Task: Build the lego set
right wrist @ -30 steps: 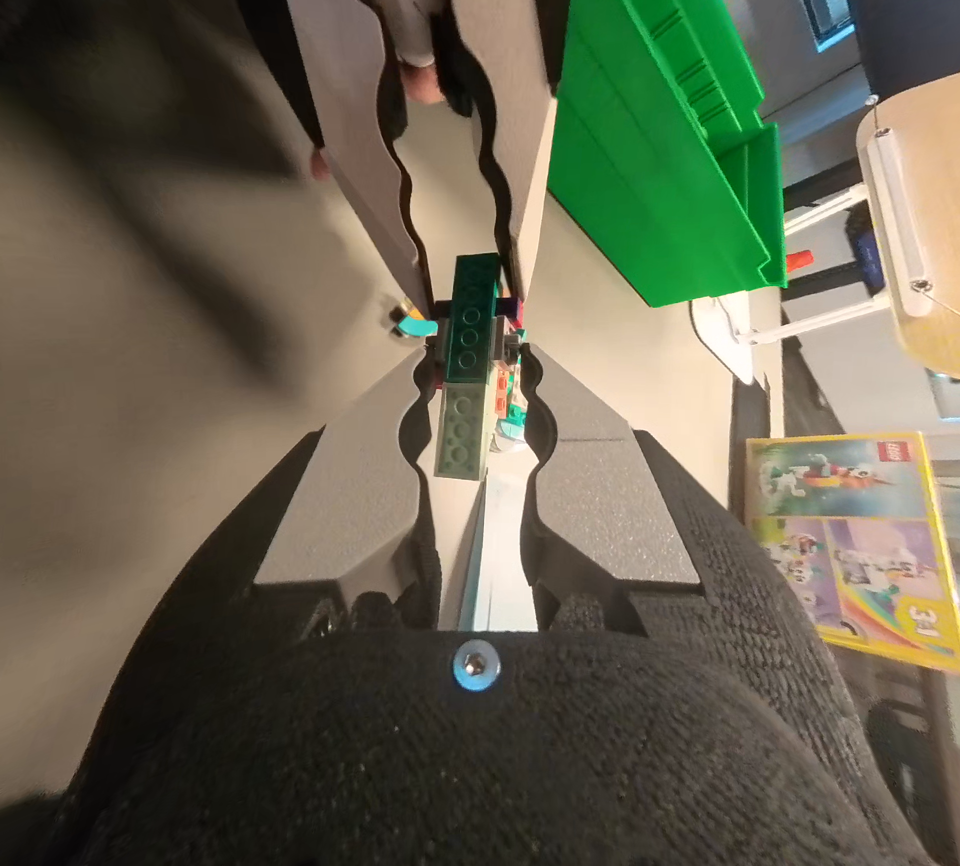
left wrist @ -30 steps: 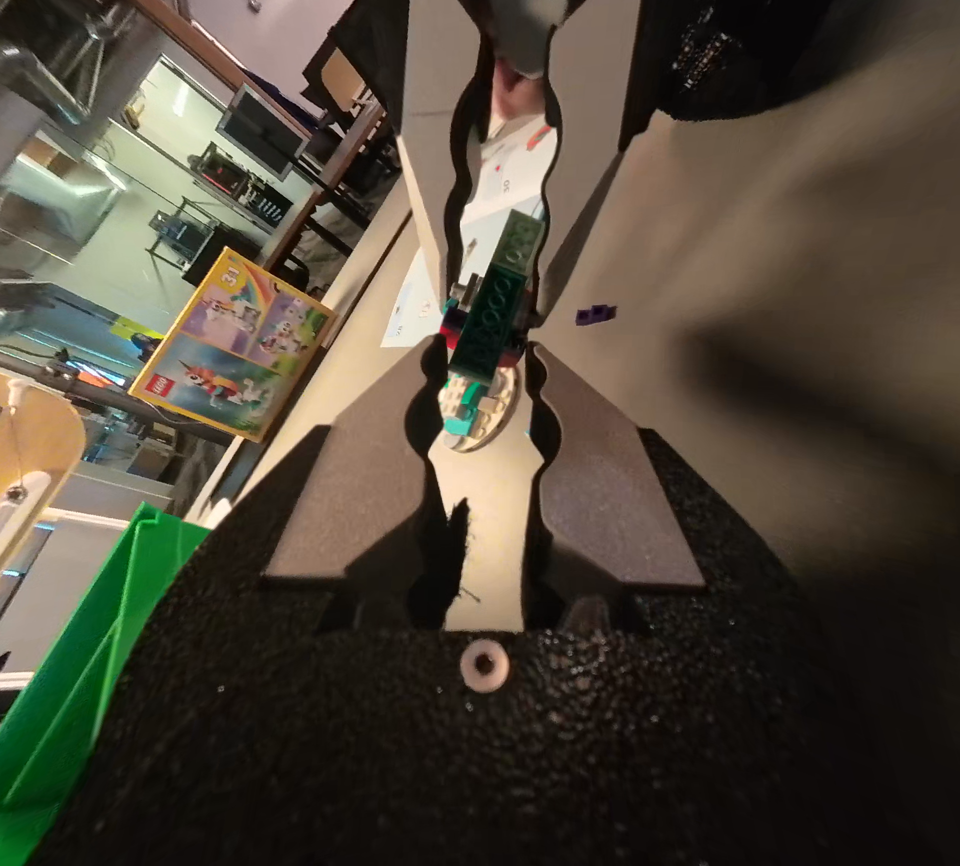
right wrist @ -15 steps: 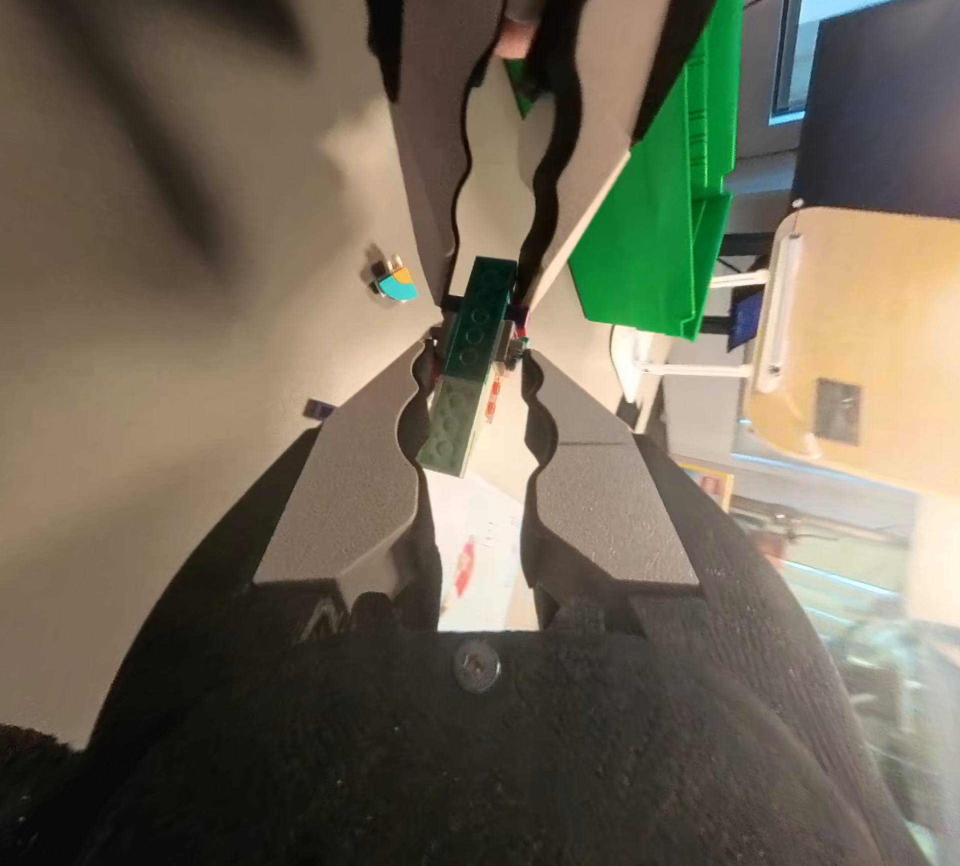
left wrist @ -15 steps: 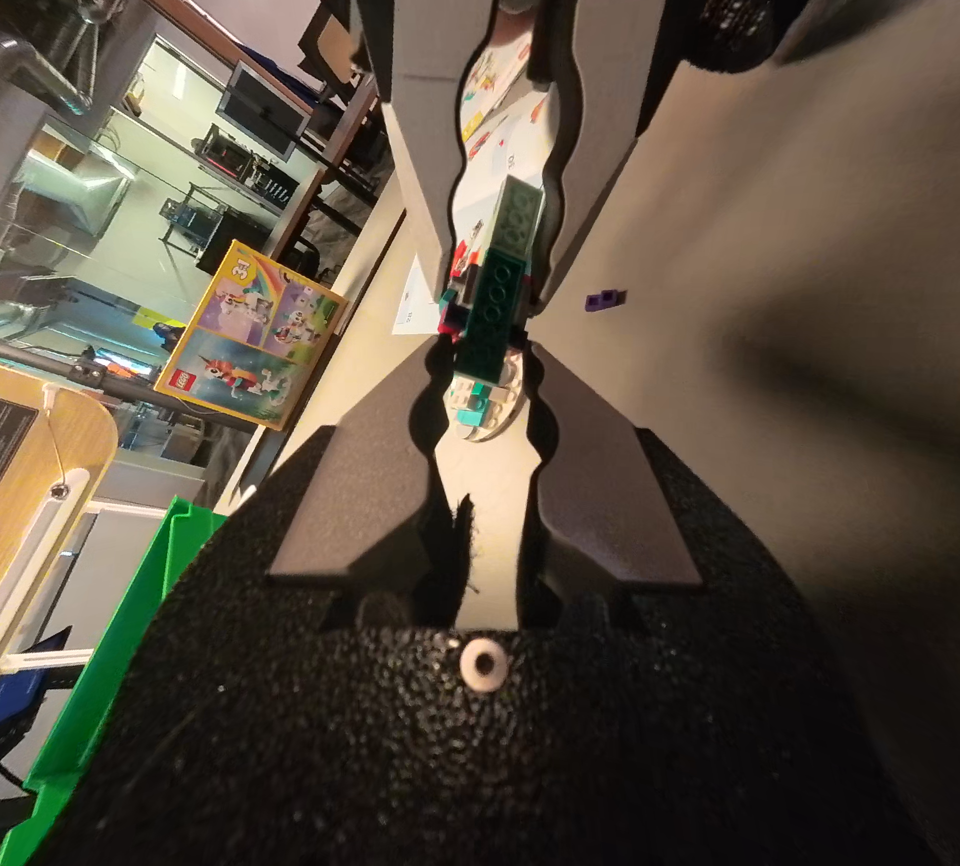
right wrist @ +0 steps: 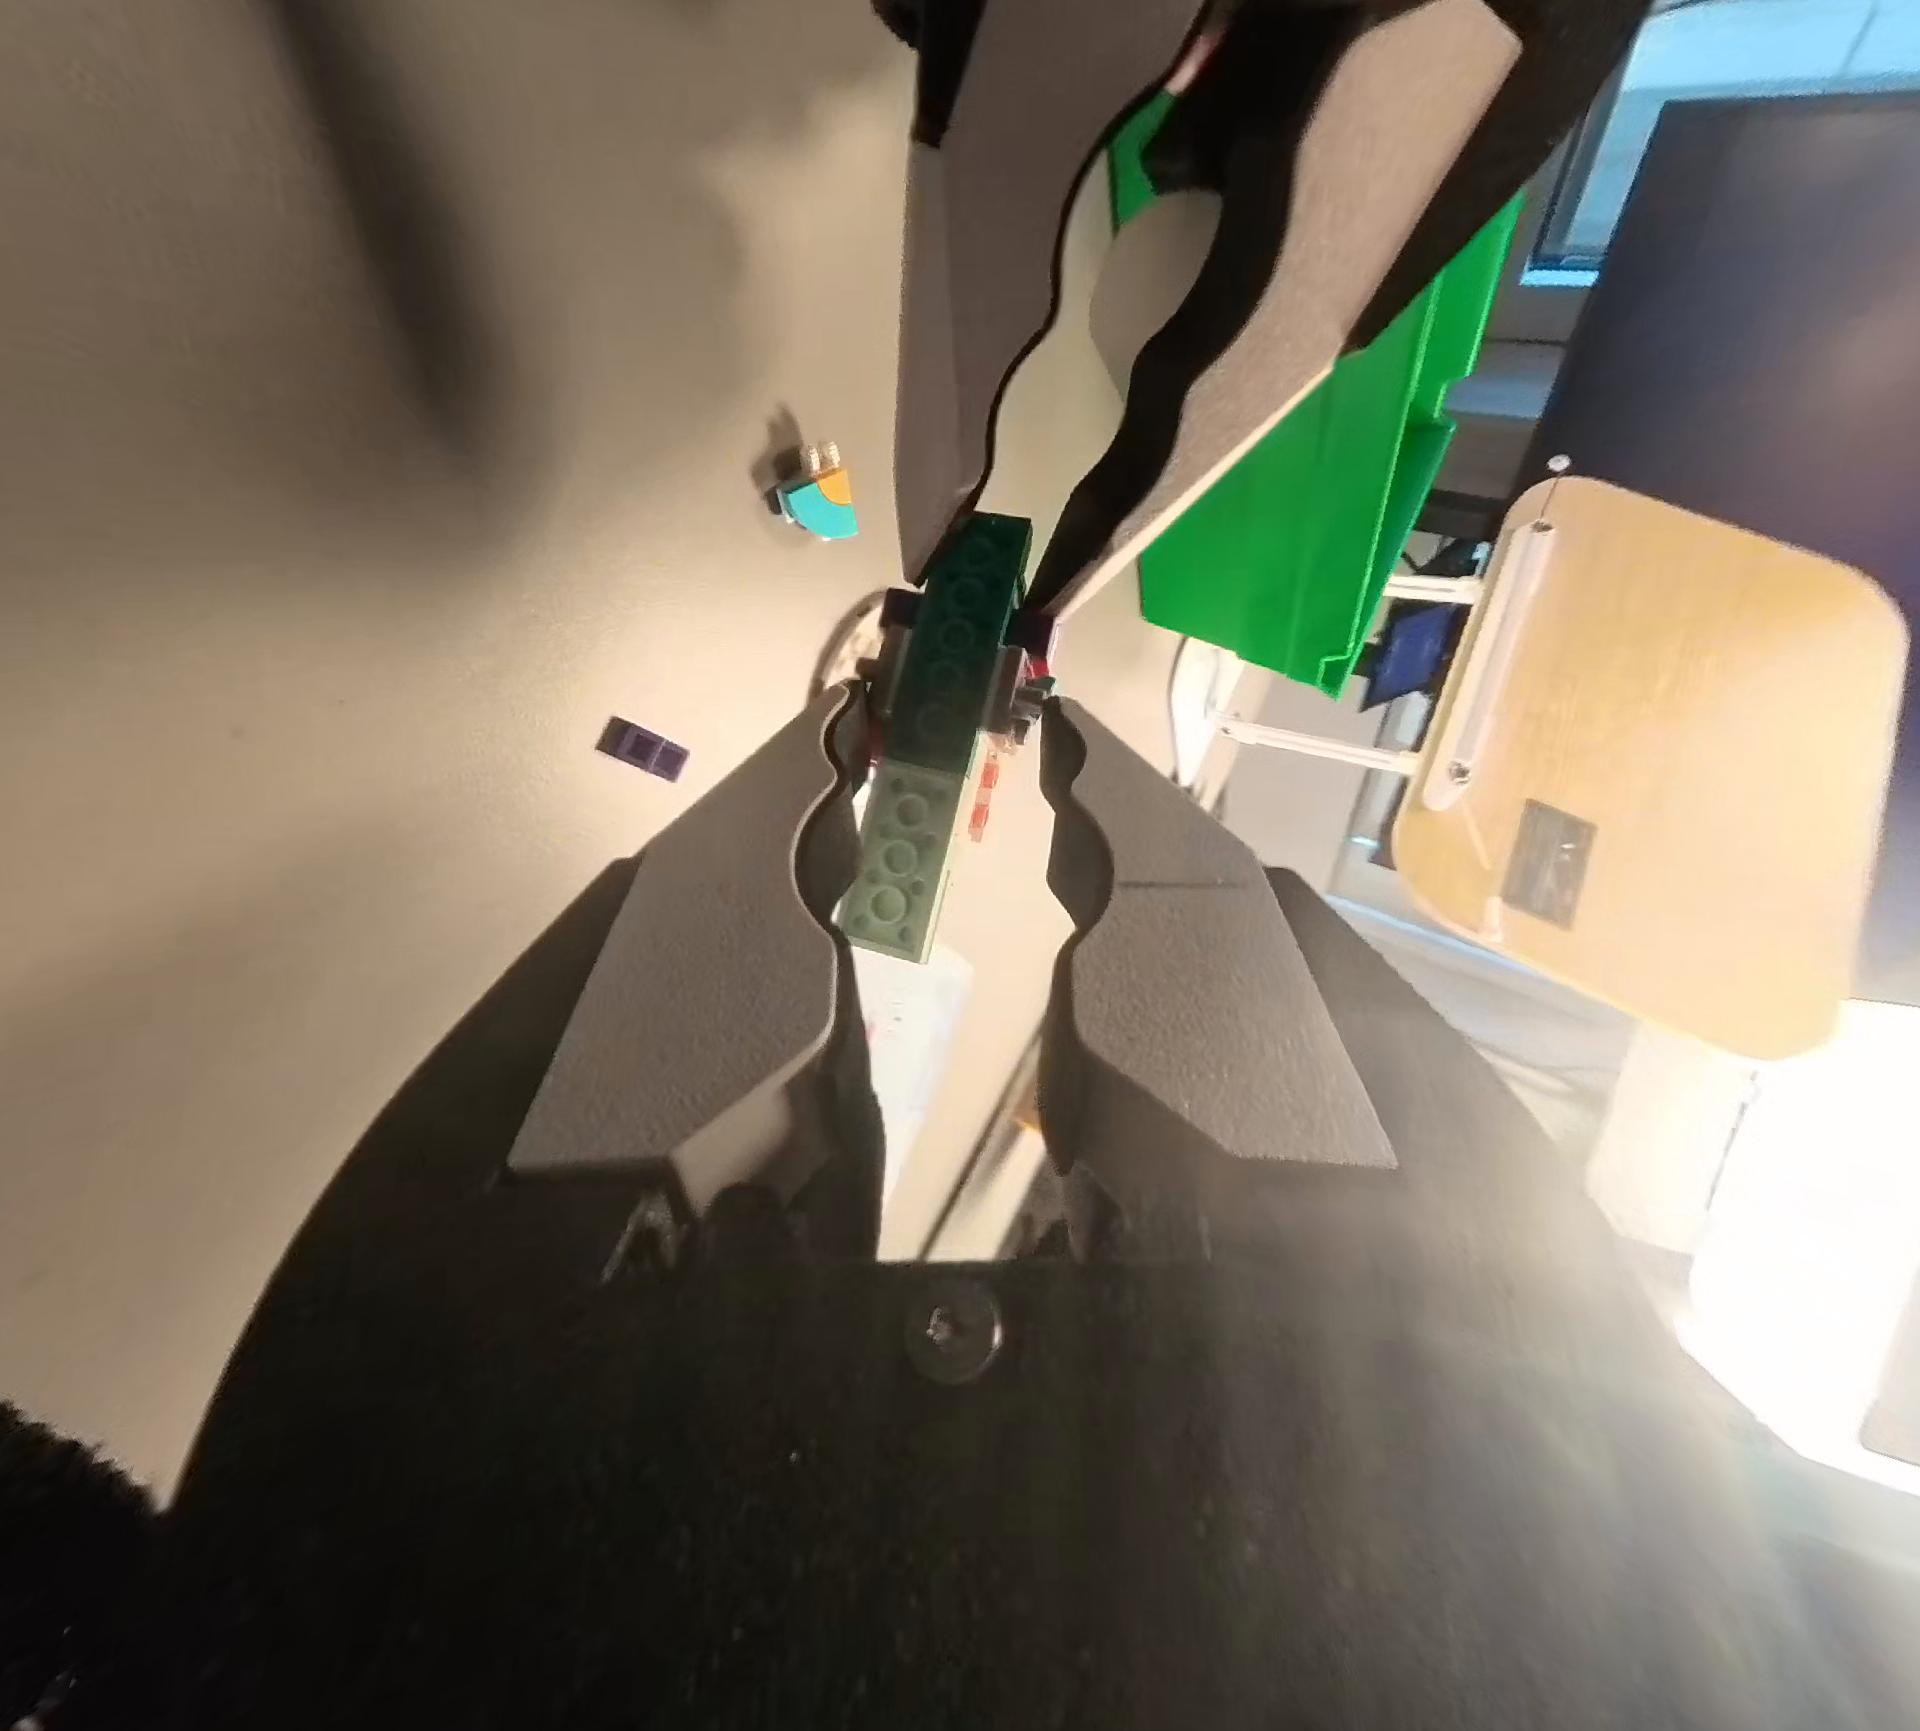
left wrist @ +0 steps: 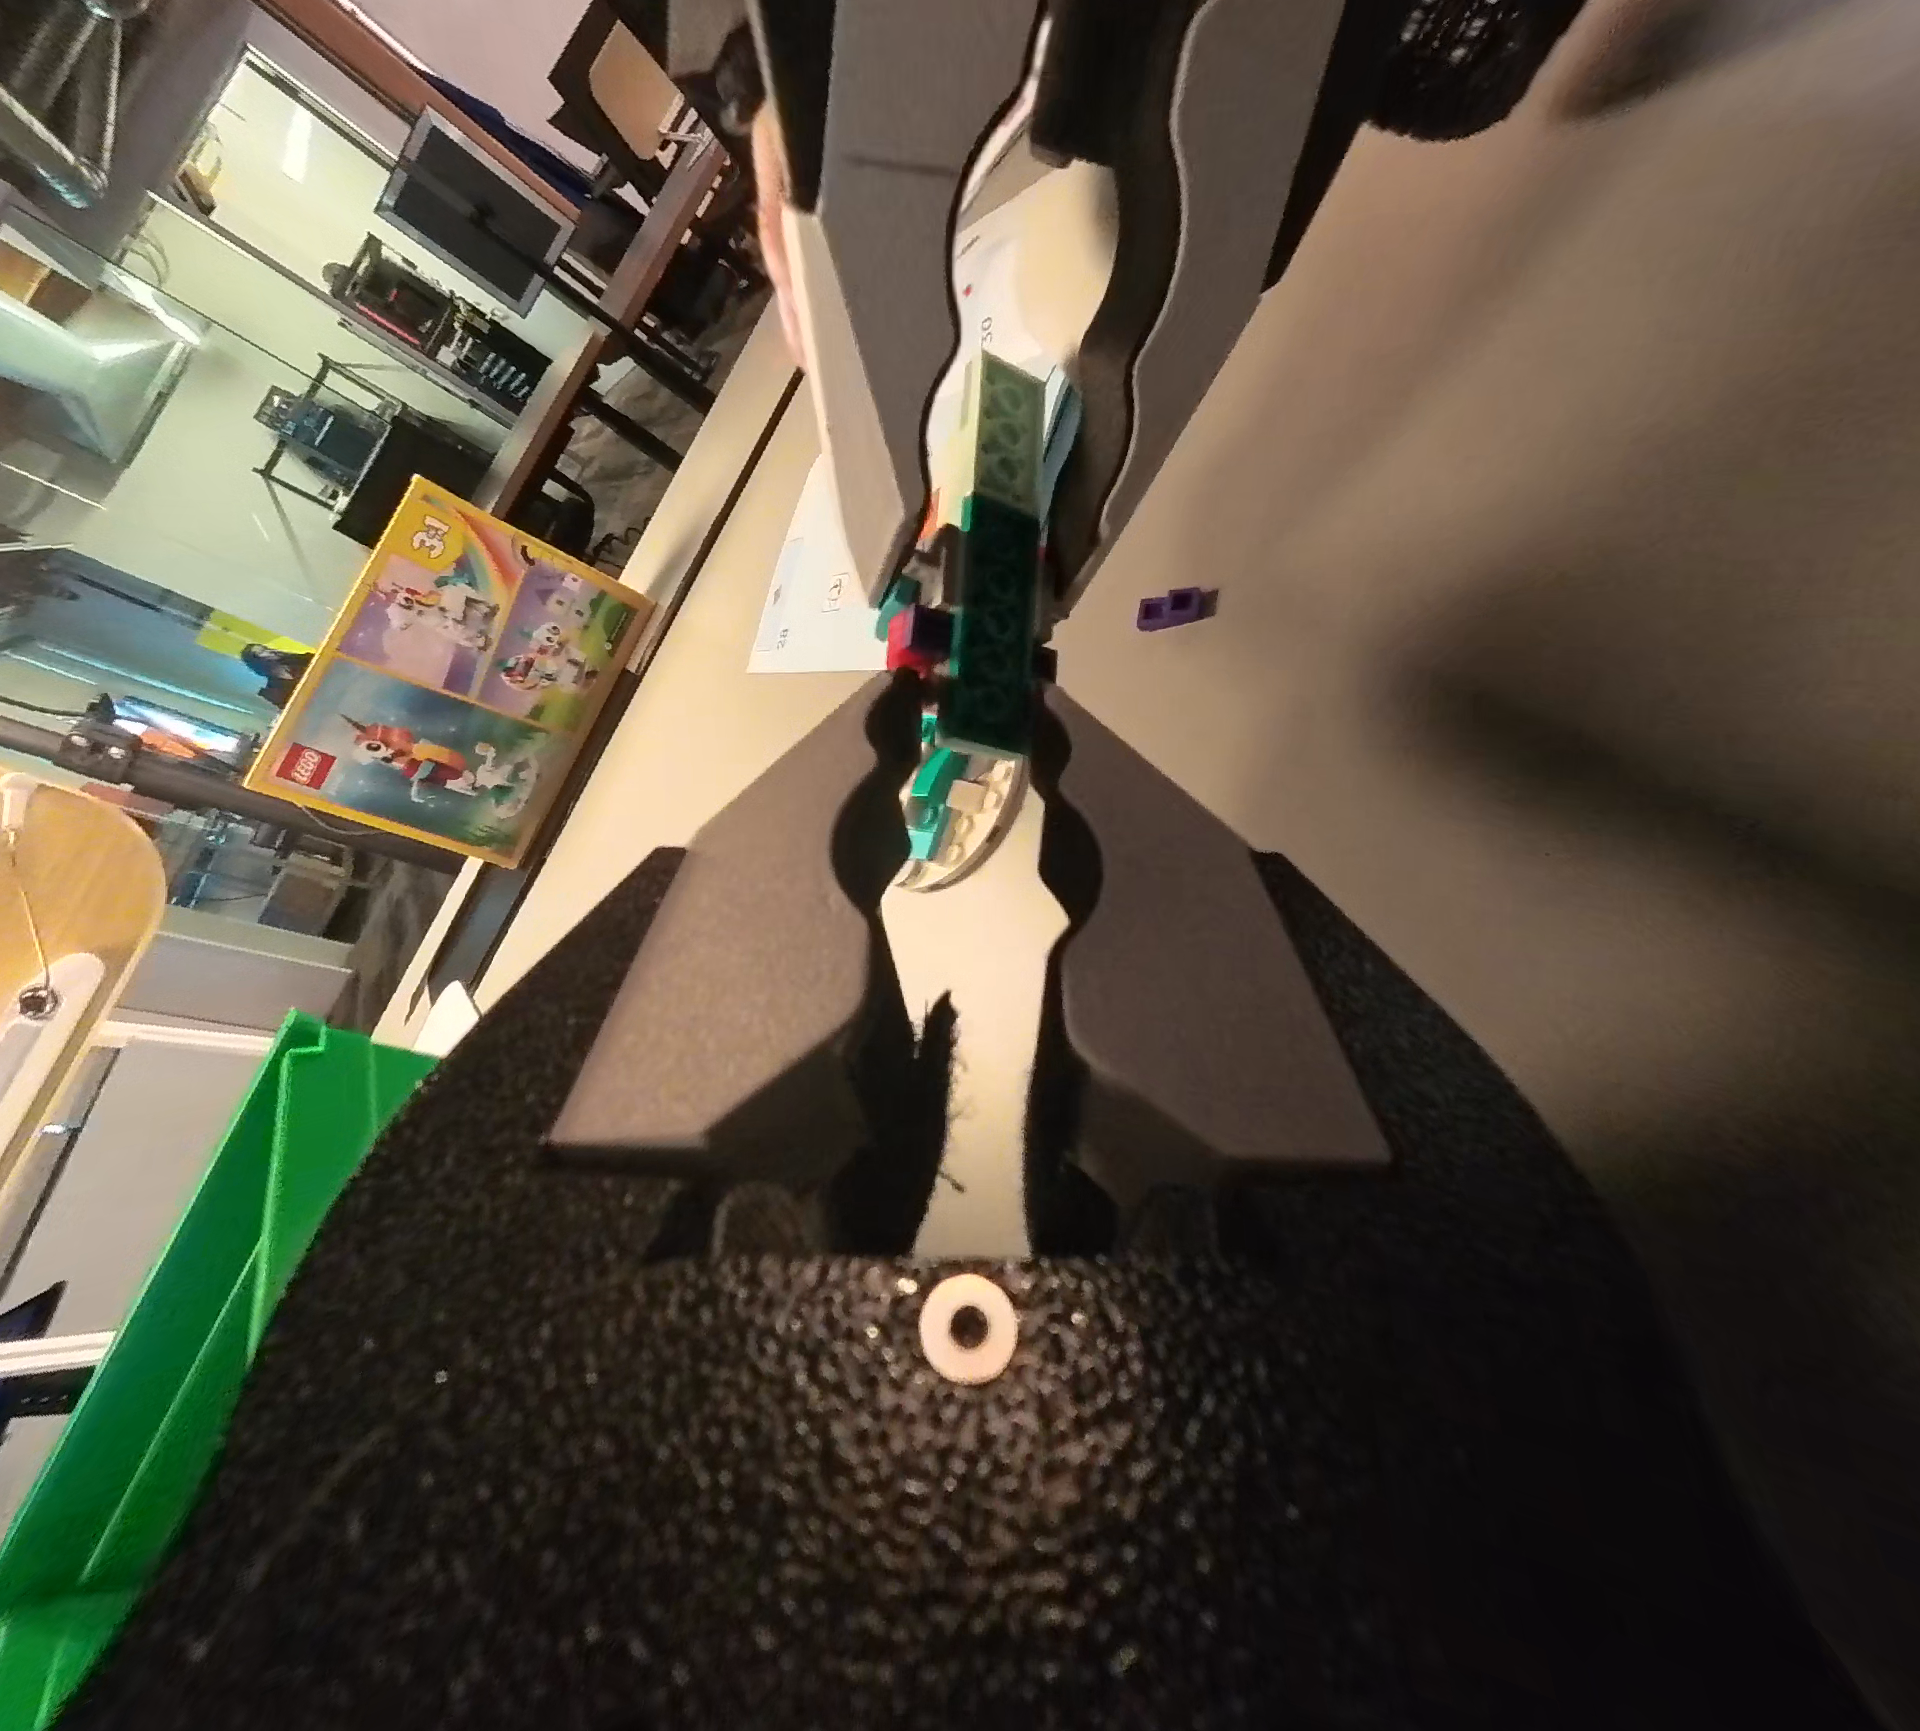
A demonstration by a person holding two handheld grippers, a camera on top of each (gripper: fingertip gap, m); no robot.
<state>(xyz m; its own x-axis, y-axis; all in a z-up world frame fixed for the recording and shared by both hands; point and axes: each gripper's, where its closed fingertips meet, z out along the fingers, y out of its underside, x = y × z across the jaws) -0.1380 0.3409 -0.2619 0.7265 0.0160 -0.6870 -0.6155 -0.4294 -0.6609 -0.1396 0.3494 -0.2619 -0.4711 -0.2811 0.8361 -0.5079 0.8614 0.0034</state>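
Note:
A small lego assembly (left wrist: 992,632) has a dark green plate joined to a light green plate, with teal, red and white parts on its side. It is held in the air between both grippers, which face each other tip to tip. My left gripper (left wrist: 966,705) is shut on the dark green end. My right gripper (right wrist: 948,699) is shut on the assembly (right wrist: 951,642), and the light green plate (right wrist: 899,860) reaches back between its fingers. Each gripper shows in the other's view, coming in from the top.
A small purple piece (left wrist: 1174,609) lies on the beige table, also in the right wrist view (right wrist: 642,746). A teal and orange piece (right wrist: 821,507) lies nearby. An instruction booklet (left wrist: 821,601), a lego box (left wrist: 447,673) and a green bin (right wrist: 1330,476) stand along the table's edge. My left and right fingertips are right by each other. About 5 centimeters separates my right fingertips from the small purple piece (left wrist: 1174,609). It turns up in the right wrist view (right wrist: 644,743) as well.
Both grippers stay shut on the assembly and have turned together. The right wrist view has swung from the lego box towards the table with the loose pieces.

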